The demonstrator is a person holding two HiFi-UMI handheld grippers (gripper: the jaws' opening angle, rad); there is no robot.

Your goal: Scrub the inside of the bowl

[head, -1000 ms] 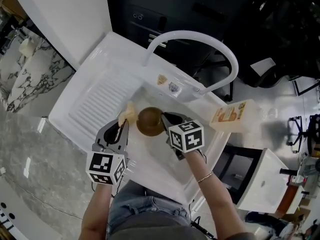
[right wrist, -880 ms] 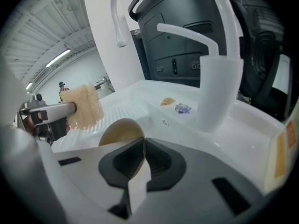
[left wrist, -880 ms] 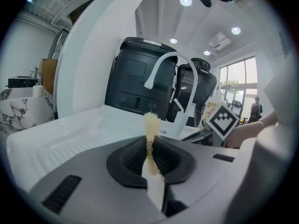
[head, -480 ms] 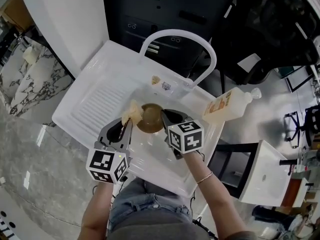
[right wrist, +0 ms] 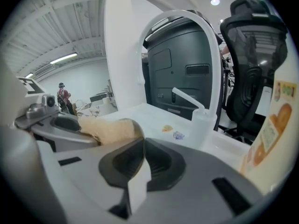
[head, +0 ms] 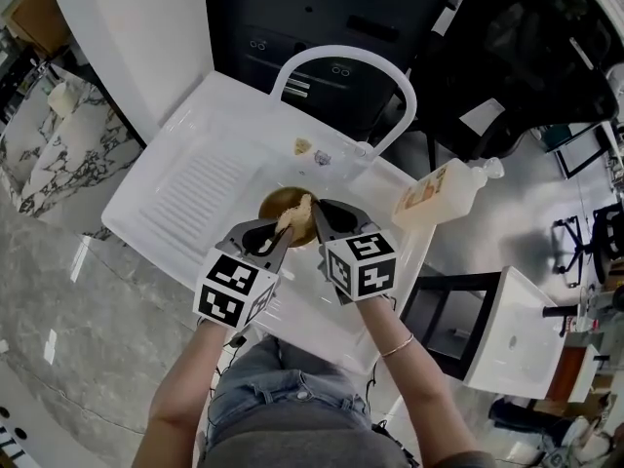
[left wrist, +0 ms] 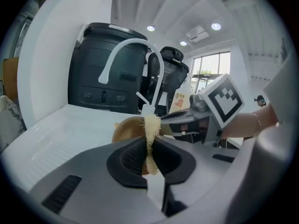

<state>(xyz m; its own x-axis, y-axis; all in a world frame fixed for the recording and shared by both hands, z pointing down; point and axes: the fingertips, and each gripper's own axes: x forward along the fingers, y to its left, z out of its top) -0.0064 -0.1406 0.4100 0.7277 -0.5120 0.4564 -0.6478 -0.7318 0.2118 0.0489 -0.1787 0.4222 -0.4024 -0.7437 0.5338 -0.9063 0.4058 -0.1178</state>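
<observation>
Brown bowl point(head: 275, 203) is being pinched by its rim in the right gripper point(head: 327, 220). The left gripper point(head: 278, 232), clamping a yellow sponge point(head: 298, 211), is pointing into the opening just ahead of its fingertips.

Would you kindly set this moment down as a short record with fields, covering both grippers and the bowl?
left gripper: shut on the scrub pad
right gripper: shut on the rim of the brown bowl
scrub pad: at the bowl's opening, apparently against its inside
brown bowl: held over the white sink
nearby: arched faucet; soap bottle at the sink's right edge
</observation>
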